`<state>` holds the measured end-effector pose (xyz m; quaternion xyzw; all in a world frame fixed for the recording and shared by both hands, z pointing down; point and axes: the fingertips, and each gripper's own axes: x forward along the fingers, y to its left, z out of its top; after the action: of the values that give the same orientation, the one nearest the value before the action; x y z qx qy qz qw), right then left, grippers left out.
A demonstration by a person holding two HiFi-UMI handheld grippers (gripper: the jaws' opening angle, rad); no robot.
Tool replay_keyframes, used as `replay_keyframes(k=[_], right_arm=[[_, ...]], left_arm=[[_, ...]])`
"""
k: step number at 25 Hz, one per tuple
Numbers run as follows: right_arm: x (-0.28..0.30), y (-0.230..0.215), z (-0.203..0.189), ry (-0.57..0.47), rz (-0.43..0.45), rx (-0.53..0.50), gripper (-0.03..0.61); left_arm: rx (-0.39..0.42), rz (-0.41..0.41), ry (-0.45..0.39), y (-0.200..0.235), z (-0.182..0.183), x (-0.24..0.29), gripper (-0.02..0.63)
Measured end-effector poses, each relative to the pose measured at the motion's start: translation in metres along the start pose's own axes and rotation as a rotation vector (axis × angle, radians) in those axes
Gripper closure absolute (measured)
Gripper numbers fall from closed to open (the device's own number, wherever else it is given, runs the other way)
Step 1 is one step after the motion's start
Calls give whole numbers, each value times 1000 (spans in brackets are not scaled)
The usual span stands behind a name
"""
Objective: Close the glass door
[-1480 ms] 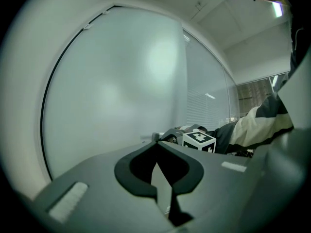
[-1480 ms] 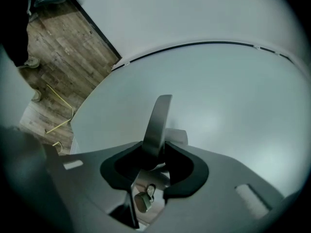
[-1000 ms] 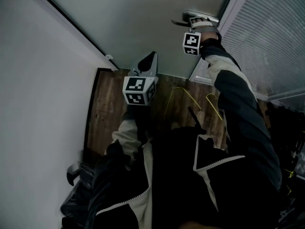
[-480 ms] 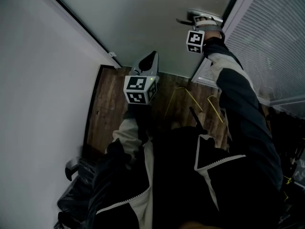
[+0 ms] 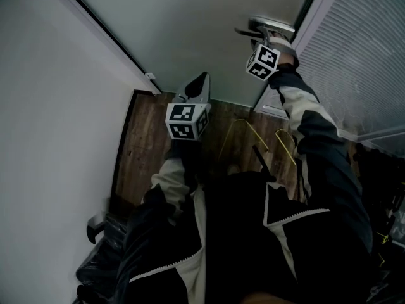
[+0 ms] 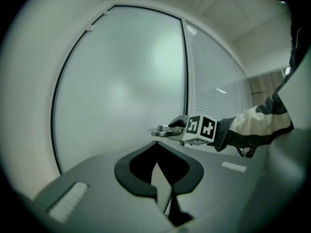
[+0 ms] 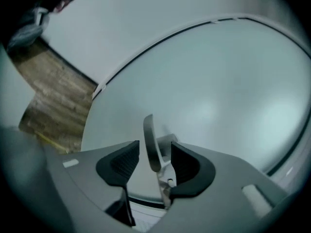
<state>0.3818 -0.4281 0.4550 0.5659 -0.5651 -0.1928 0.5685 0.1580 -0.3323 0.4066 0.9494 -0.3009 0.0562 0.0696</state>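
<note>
Standing between the right gripper's (image 7: pixel 153 159) parted jaws, which have just been opening and no longer press it: handle (image 7: pixel 149 140), a slim metal lever on the frosted, black-edged glass door (image 7: pixel 218 91). Left gripper (image 6: pixel 156 166), closed and empty, hangs well apart. Wood-plank floor (image 5: pixel 145 144) below; slatted blind (image 5: pixel 361 49) beside.

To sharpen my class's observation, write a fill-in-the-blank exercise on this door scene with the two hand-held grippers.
1. The door handle stands between the open jaws of the ____ hand-held gripper.
2. The left hand-held gripper holds ____.
3. The floor has ____ planks.
Missing words: right; nothing; wooden.
Note: the right hand-held gripper's jaws have just been opening, pads off the handle.
</note>
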Motion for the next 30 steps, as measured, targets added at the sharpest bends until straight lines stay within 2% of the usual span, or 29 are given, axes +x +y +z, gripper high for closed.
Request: replay_keyframes(k=[3,5,7,8,9,13,17,22,30], right_arm=[[-41,10,27,-105,43,287,371],[-71,14,36,-163,69,505,404],[-99,14,36,-217,80,731,459],[-112,14,33,-238,73,817,511],[-124,16,28,-251,63,883,566],[-161,38,1,-264,70,1083,574],[-174,44,-15,-242,56,1143,575],[-178,37,-23,-202,2,1091,577],[-181,41,-26,-179,-7,1094,577]], left_arm=[[-9,4,-21,6,8,2,607],[-15,-1,-37,7,14,6,607],[-39,-13,-55,5,21,11,607],[-59,-18,-64,5,23,12,607],[-75,-23,-72,3,25,14,607],[-42,-44,-74,-9,25,18,607],[-26,-58,-49,-15,18,22,607],[-35,-74,-34,-19,14,25,607],[6,-67,-15,-19,13,22,608]])
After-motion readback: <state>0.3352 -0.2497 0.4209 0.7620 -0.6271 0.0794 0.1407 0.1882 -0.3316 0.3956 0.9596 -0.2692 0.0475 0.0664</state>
